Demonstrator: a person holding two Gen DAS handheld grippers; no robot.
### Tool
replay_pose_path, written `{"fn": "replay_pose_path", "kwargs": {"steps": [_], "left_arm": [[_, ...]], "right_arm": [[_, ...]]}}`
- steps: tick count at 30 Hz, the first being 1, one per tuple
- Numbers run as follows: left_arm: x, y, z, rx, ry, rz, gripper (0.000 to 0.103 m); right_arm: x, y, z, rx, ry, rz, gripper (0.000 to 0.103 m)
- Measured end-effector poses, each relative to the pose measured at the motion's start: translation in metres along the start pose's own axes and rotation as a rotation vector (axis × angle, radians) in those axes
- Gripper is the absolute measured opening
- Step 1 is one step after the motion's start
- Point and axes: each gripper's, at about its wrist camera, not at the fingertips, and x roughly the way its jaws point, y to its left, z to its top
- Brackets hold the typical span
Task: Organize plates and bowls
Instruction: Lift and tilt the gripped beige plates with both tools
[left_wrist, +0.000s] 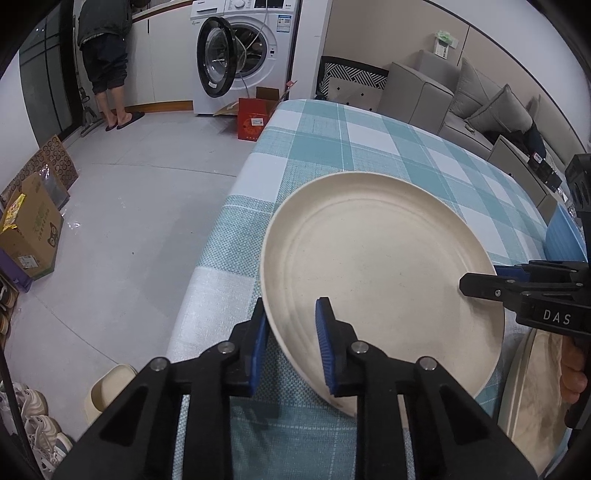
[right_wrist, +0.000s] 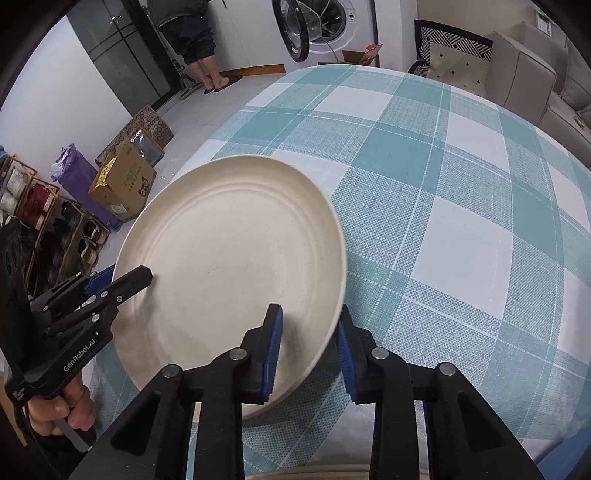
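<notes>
Surface: checked tablecloth (right_wrist: 461, 229), table edge near. Item: cream plate (left_wrist: 376, 266), rim pinched between left gripper (left_wrist: 291, 343) pads and right gripper (right_wrist: 308, 350) pads, both closed on it. Risk: shallow rim grips; uneven lifting could slip plate floorward.

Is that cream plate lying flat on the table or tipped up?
Tipped. The cream plate slants, its left edge raised off the checked tablecloth, with nothing on it.
</notes>
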Motion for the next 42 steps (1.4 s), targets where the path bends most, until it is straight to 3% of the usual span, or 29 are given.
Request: {"fn": "replay_pose_path", "kwargs": {"steps": [25,42], "left_arm": [[-0.026,-0.007,-0.002,0.021,-0.073,0.011,0.022],[-0.059,-0.034,-0.005,0.07,-0.127,0.002,0.022]], "right_arm": [[-0.027,0.003,-0.013,-0.033,-0.066,-0.009,0.025],[-0.078,-0.003,-0.038,-0.034,-0.149,-0.03,0.025]]}}
